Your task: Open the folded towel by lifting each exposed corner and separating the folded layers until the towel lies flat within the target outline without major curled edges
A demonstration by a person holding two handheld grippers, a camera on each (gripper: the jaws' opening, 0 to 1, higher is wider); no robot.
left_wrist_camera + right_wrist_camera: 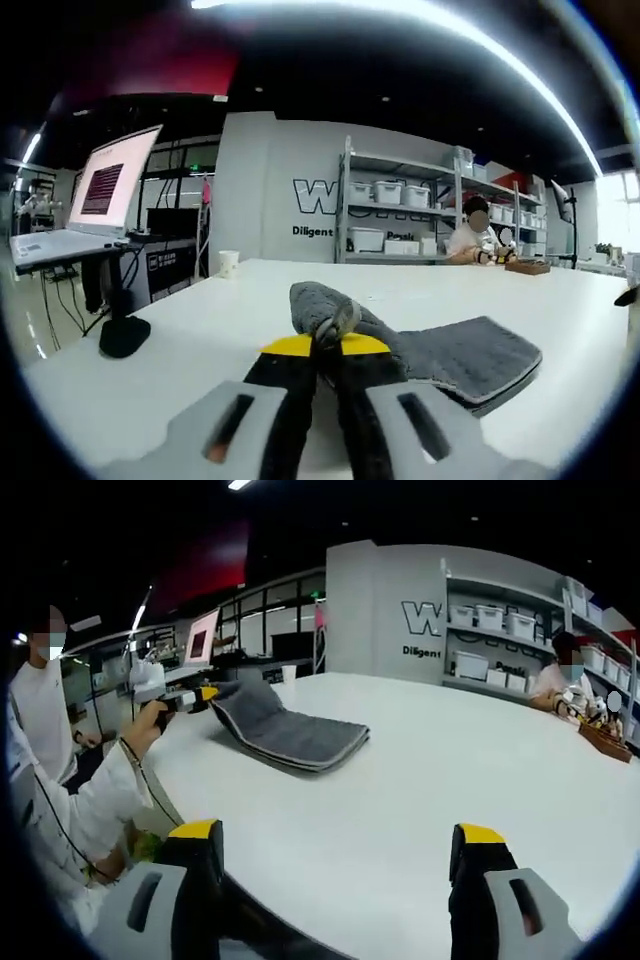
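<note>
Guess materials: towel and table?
Towel: looks like soft grey fabric, maybe microfibre; matte, stitched ribs, and it bunches where the left gripper pinches it. Table: smooth white hard top, probably laminate; faint sheen, no grain.

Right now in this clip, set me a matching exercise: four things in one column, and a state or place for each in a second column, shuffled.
Things:
1. left gripper
2. right gripper
3. grey towel
4. paper cup

States or places:
A. folded on the white table, one corner lifted
B. open, jaws wide apart above the near table edge
C. standing upright near the table's far edge
D. shut on the towel's corner

Pairs: 1-D, 2-B, 3-A, 4-C
</note>
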